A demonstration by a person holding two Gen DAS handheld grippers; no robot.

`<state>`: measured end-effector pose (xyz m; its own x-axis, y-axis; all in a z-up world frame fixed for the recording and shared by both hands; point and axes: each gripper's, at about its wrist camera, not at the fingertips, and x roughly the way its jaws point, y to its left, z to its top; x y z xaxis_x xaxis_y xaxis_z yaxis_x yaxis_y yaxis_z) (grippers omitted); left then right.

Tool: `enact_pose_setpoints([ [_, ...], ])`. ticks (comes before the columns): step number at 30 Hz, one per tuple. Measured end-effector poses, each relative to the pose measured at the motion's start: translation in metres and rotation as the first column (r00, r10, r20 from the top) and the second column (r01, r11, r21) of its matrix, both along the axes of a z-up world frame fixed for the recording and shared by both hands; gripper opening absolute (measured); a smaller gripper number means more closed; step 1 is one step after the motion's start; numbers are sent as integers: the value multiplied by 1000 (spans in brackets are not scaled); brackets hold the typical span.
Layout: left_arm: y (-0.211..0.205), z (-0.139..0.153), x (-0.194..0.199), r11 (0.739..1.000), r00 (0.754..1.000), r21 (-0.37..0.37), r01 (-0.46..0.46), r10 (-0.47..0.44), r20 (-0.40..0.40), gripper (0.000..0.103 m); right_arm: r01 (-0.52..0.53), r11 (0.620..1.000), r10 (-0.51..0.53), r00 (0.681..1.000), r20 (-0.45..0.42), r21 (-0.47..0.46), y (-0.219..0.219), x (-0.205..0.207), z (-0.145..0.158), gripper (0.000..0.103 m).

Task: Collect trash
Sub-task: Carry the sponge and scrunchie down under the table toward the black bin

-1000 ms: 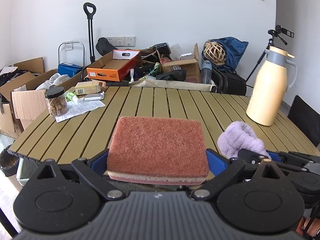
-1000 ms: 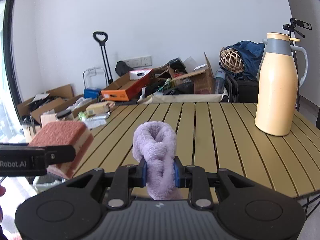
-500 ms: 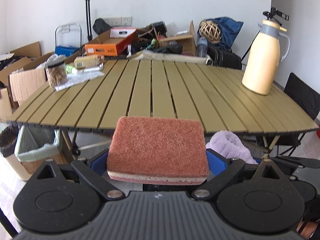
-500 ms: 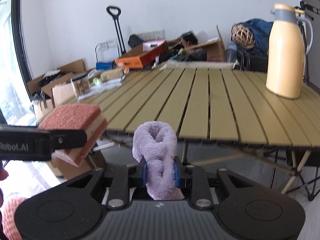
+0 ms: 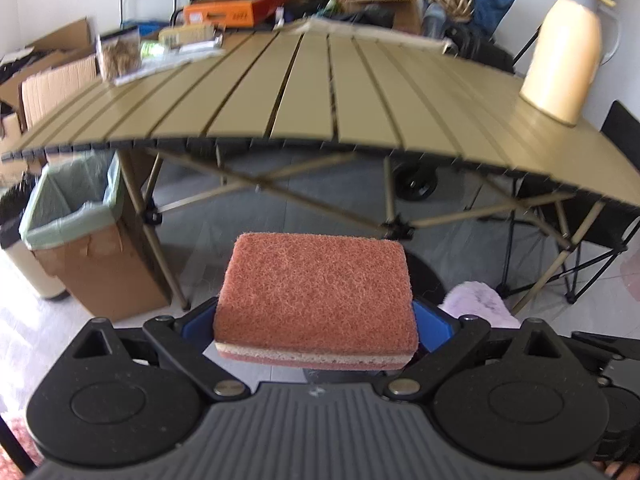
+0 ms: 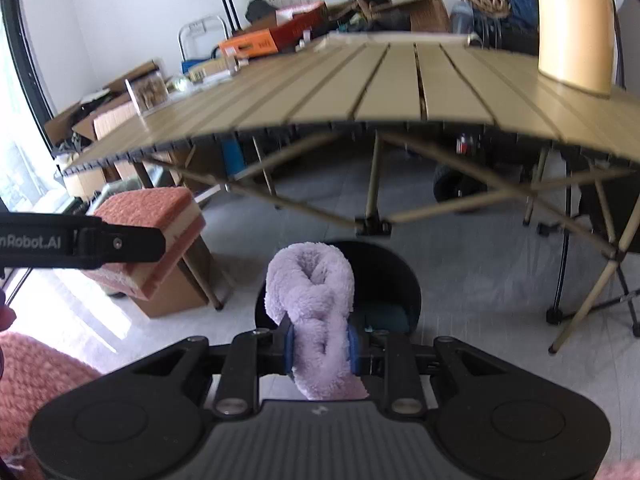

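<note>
Two grippers: both carry a load below the table (image 5: 320,92) edge
Left gripper (image 5: 316,320): we see it clamped on the sponge (image 5: 316,296); its side reads "nRobot.AI"
Right gripper (image 6: 320,346): pinched narrow on the lilac cloth (image 6: 310,300)
Bin (image 5: 72,216): lined box, left of sponge

A slatted olive folding table (image 5: 312,92) stands on crossed tan legs over a pale grey tiled floor (image 6: 480,280). Behind it, a plain white wall (image 6: 132,4) is lined with cardboard boxes (image 5: 52,72), an orange box (image 5: 236,6) and a blue bag (image 5: 488,0). A dark folding chair (image 5: 616,216) sits to the right. Bright daylight floods in from the left.
</note>
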<state>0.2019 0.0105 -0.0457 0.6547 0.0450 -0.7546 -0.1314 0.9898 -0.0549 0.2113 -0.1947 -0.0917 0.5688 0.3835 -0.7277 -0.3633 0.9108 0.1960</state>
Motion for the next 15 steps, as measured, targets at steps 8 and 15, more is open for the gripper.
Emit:
enact_pose_setpoints([
  [8,13,-34,16,1000,997,-2,-28,28,-78,99,6,1000,-8,997,-75,-31,-1,5,-35,24],
  [15,20,-73,25,998,987,-31,-53,48,-151,99,22,997,-30,994,-101,-79,-5,6,-54,24],
])
